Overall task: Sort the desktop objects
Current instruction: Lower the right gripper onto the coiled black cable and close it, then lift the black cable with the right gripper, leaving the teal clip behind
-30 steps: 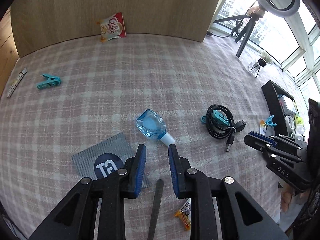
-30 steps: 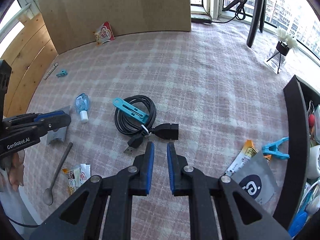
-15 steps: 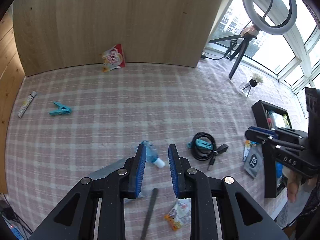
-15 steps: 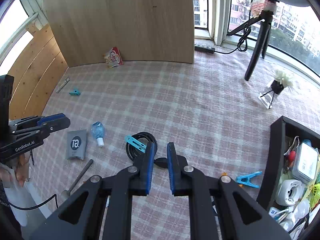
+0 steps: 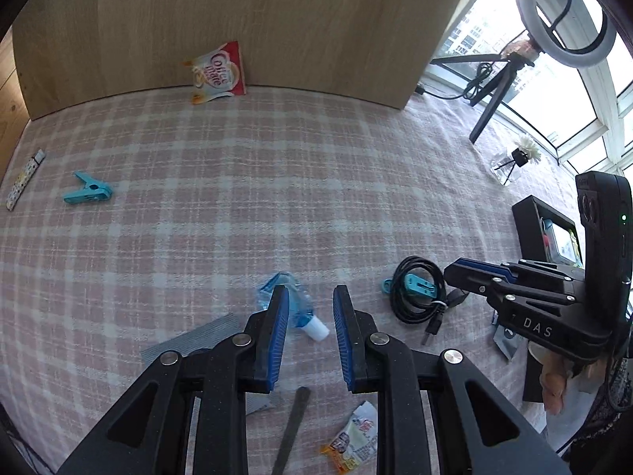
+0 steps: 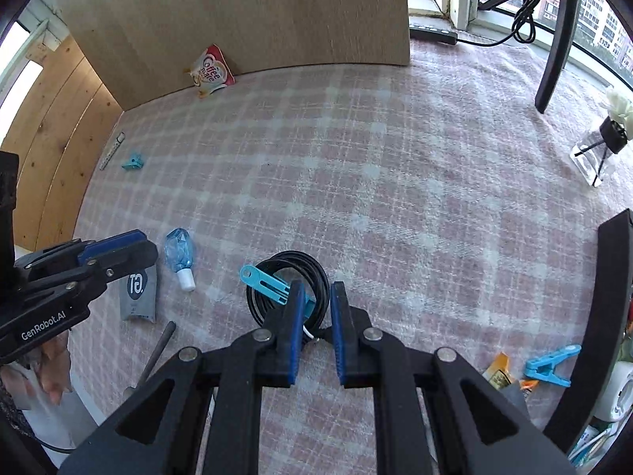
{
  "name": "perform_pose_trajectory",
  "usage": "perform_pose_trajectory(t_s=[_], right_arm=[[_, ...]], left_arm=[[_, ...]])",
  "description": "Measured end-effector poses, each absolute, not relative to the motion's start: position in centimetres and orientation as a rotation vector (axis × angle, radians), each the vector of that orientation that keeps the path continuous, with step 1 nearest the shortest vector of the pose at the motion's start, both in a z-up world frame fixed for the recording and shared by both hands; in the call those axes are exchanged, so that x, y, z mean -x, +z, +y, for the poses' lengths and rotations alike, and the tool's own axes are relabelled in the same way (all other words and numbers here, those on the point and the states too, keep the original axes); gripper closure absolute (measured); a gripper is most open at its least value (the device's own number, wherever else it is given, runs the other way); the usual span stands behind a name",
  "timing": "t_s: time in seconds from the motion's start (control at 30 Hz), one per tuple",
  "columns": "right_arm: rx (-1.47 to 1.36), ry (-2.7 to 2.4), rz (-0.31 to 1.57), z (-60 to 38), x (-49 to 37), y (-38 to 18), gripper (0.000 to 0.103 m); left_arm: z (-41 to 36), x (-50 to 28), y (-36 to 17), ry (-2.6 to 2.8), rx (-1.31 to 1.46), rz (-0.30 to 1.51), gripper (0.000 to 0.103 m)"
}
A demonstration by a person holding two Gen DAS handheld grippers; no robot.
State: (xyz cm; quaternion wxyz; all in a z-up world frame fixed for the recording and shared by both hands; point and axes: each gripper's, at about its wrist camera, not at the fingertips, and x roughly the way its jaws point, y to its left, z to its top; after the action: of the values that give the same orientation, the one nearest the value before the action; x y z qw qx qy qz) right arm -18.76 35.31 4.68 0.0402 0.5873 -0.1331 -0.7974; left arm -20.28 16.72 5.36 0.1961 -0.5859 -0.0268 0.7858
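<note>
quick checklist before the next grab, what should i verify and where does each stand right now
1. Left gripper empty: ok, jaws a little apart, nothing between them.
2. Right gripper empty: ok, a narrow gap, nothing clamped.
3. Small blue bottle free to lift: ok, lying on its side on the checked cloth, touching nothing.
4. Black cable coil free: not ok, a blue clip lies across it.
5. Black box has room: cannot tell, only its wall and part of its contents show.
6. Grippers apart from each other: ok, each shows off to the side of the other's view.
</note>
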Motion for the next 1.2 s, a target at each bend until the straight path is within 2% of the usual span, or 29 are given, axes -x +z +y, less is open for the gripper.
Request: perform_pose_trajectory(t_s=[0.17,0.2,0.43,0.63,0.9,1.1,1.2], right_arm=[[-1.857,-2.408,-0.362,34.9,20.1,3.5,0.09],[-1.869,-2.401,-0.359,35.0,20.3,3.2,0.09],[-1.876,-2.383,-0.387,35.0,20.8,2.4,0.09],[-1.793,-2.42,-0.469,35.4,20.5,3.7,0.098],[-1.741,-2.458,-0.423,34.2,20.8,4.5,0.099],[-1.717,-2.46,-0.448,32.7,20.9,4.7,0.099],[-1.723,-2.45,-0.504,32.9,21.3,4.3,0.099]], left_arm=[[14.7,20.8,3.8,2.188,1.695,-0.136,0.082],[14.6,20.9,3.6,2.189,1.702,-0.144,0.079],[14.6,21.2,2.7,2.172,1.72,-0.184,0.079],[14.9,20.9,2.8,2.163,1.704,-0.18,0.079],[16.7,20.5,3.1,2.118,1.684,-0.189,0.079],[20.2,19.0,2.9,2.037,1.649,-0.145,0.079],[22.6,17.9,2.9,2.009,1.613,-0.043,0.079]])
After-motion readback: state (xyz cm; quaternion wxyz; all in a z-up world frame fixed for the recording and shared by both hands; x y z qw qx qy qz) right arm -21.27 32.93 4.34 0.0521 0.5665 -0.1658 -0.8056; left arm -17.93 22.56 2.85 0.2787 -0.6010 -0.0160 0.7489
